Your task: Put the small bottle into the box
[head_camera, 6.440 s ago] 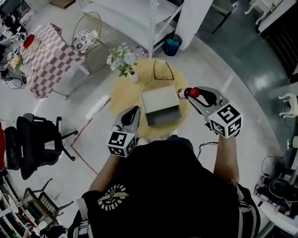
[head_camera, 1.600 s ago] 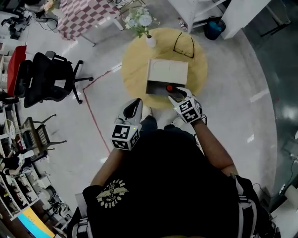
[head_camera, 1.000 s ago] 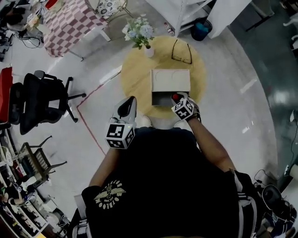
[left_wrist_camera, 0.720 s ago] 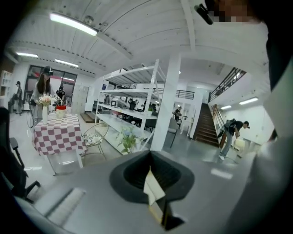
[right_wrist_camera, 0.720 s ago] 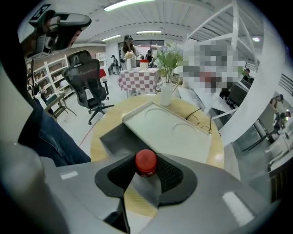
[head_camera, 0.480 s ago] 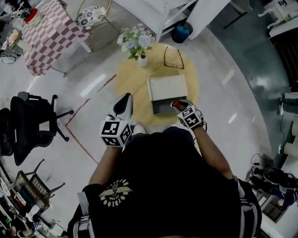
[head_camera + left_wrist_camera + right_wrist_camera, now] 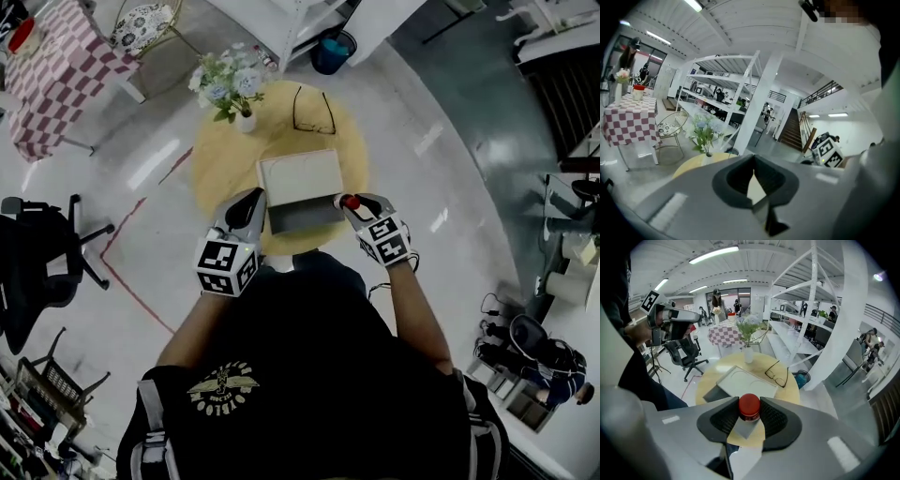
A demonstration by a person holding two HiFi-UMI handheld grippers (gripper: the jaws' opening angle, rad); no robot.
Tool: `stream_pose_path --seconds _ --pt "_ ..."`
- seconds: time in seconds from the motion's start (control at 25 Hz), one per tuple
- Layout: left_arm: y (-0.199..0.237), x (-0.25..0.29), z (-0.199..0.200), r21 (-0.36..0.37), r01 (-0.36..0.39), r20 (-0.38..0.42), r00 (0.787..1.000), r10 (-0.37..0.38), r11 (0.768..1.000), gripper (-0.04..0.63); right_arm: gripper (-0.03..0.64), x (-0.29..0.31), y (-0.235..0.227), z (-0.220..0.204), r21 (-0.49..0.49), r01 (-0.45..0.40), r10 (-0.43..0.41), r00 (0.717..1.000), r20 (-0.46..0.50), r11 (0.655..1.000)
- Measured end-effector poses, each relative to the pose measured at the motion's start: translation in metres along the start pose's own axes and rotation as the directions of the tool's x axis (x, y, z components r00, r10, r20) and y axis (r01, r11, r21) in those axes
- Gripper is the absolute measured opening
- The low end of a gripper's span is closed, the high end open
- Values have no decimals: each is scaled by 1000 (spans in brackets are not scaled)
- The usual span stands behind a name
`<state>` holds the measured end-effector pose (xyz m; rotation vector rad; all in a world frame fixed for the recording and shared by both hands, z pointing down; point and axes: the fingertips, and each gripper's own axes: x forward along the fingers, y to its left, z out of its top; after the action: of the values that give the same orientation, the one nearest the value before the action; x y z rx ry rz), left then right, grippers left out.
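Table (image 7: 214,178) open left of box (image 7: 300,178); vase (image 7: 246,122), glasses (image 7: 311,111) stand along far rim, behind box.

small bottle (image 7: 350,201) now off box's (image 7: 300,178) right corner, left tongs (image 7: 253,198) moved closer

A glossy pale grey floor (image 7: 450,216) reflects overhead light around a round yellow table (image 7: 220,169). Beyond it stand white metal shelving (image 7: 281,19), a blue bin (image 7: 333,52), a wire chair (image 7: 141,19) and a red-checked table (image 7: 42,70). A black office chair (image 7: 37,272) sits at the left.
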<state>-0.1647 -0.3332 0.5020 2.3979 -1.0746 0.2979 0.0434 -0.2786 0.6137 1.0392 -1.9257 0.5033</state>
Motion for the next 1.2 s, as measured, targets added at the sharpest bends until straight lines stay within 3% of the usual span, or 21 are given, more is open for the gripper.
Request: stream_pose_path --seconds 0.32,0.72,0.92,1.08,1.2 --pt "-34 55 -10 30 -117 -71 990 119 993 0 150 49 -77 -53 -110 -47 39 997 -71 993" --pt "-65 90 -20 2 -313 -113 944 311 950 0 150 123 -112 -100 -311 -175 145 982 -118 934" --pt "-75 86 -21 13 -358 -96 929 357 934 0 152 131 -101 -98 -345 -196 189 980 -54 918" --pt "-81 76 -7 23 -381 -45 923 382 924 0 241 113 -104 -83 -316 -190 201 980 2 929" --pt "-80 64 7 40 -383 2 924 383 923 0 239 63 -97 -36 -291 -200 257 951 170 936"
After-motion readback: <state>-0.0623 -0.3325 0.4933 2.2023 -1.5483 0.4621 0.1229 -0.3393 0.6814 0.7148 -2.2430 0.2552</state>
